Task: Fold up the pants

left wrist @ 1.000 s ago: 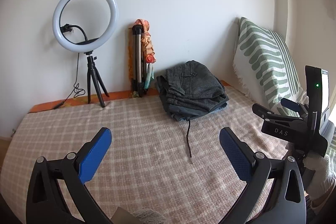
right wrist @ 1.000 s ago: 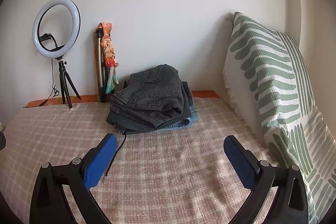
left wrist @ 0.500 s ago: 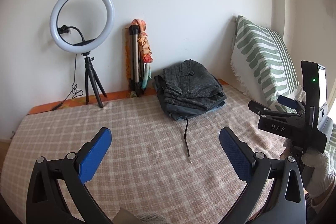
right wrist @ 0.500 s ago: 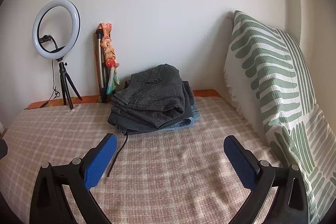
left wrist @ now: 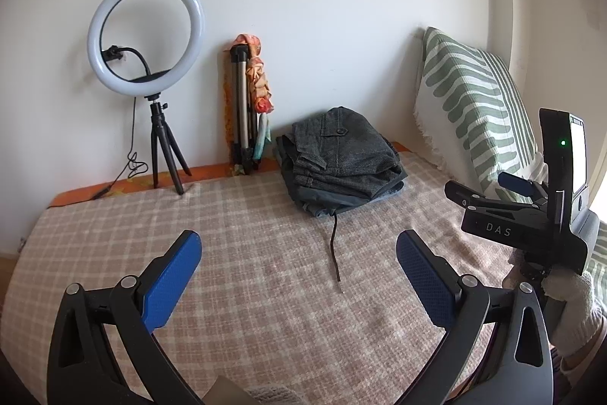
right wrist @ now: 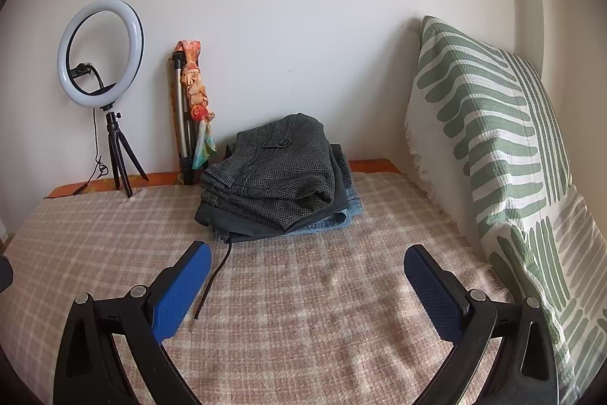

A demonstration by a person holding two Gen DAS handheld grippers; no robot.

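1. Your left gripper and right gripper both hang over the blanket with fingers spread wide and nothing between them.
2. The right gripper also shows at the right edge of the left view, held in your gloved right hand, close beside the left one. Swing either inward carelessly and they could knock together.
3. A dark drawstring trails from the pile toward you, its tip lying just beside the right gripper's left finger. Catch it by mistake and you probably drag the whole stack out of shape.
4. The pants sit folded on top of other folded clothes near the far edge of the blanket, well apart from both grippers. Grab too deep and you likely lift the layers below too.
5. Right of the pile leans a green-striped pillow. Behind it a folded tripod leans on the wall, and further left stands a ring light; a wide sweep could topple either.
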